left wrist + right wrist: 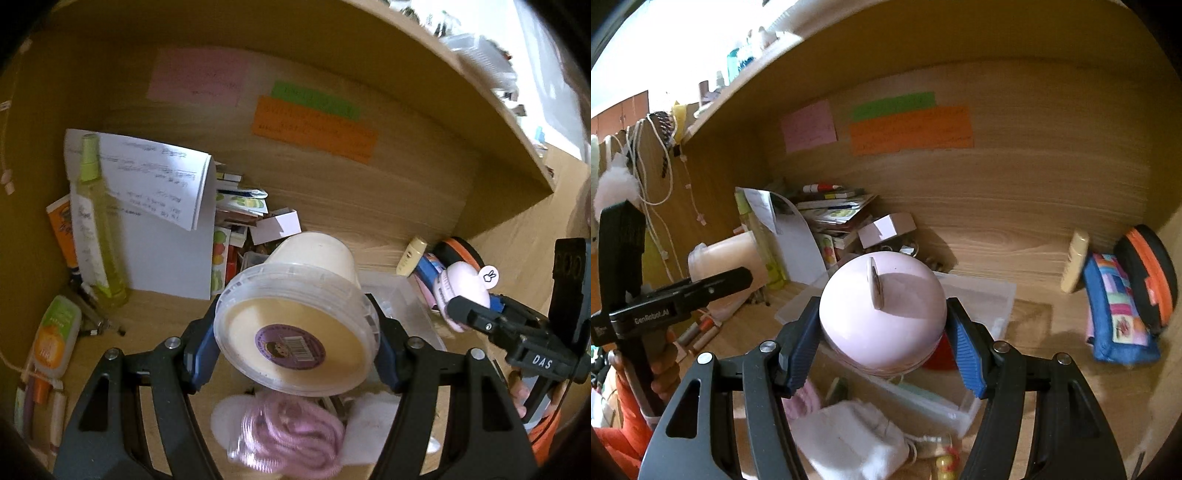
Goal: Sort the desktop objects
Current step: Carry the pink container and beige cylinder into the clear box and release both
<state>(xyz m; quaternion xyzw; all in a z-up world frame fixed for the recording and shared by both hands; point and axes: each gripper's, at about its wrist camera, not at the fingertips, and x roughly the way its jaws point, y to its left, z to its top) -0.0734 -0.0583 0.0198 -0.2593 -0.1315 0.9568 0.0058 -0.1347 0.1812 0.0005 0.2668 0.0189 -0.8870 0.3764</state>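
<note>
Between the left gripper's (pixel 295 354) closed jaws a round cream plastic lidded tub (pixel 301 317) was held aloft, the right gripper (pixel 882 350) clamped a pink dome-shaped gadget (pixel 882 314), both seemingly bound for the clear plastic bin (pixel 990 295) beyond.

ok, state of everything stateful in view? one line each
left hand-held gripper: shut on cream tub
cream tub: lid on, tilted, held off the desk
right hand-held gripper: shut on pink dome gadget
pink dome gadget: held above clear plastic bin
clear plastic bin: open, no lid visible
yellow-green spray bottle: upright, capped
black-orange case: zipped
</note>
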